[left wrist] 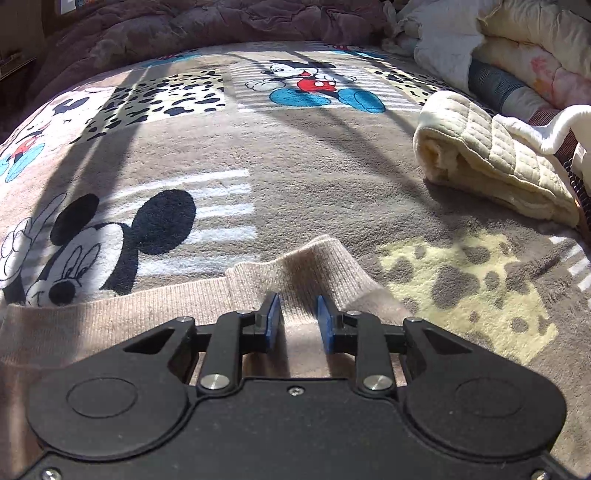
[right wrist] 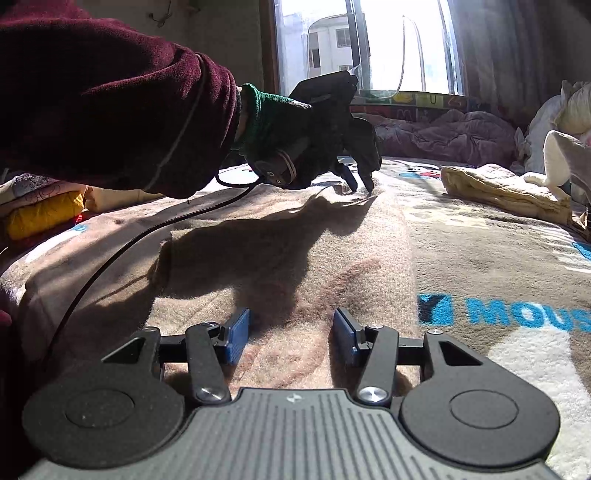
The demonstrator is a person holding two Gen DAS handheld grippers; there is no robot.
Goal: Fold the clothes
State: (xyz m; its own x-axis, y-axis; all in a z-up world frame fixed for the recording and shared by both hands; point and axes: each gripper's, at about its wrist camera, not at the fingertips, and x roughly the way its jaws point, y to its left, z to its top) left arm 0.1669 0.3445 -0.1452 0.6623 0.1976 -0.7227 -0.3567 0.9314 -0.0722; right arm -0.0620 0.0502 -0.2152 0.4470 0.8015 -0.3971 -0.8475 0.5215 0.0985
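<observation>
The work surface is a bed covered by one plush grey-brown cartoon-mouse blanket (left wrist: 314, 155) with spotted cream patches and blue lettering. Behind it lies one rumpled mauve quilted comforter (left wrist: 207, 22). One sunlit window (right wrist: 369, 44) stands at the far end, with a curtain to its right. Strong bar shadows cross the blanket.

One beige ribbed knit sweater (right wrist: 295, 236) is spread flat on the blanket. One folded cream quilted pad (left wrist: 495, 155) rests well apart, near a heap of pale bedding (left wrist: 535, 48).

Two grippers are present. The left gripper (left wrist: 298, 314) has its blue pads parted, straddling a raised fold at the sweater's edge, not closed on it. The right gripper (right wrist: 290, 332) is spread wide just above the sweater, holding nothing. One gloved hand (right wrist: 295, 147) in a maroon sleeve carries the left gripper; a black cable (right wrist: 122, 247) trails from it.
</observation>
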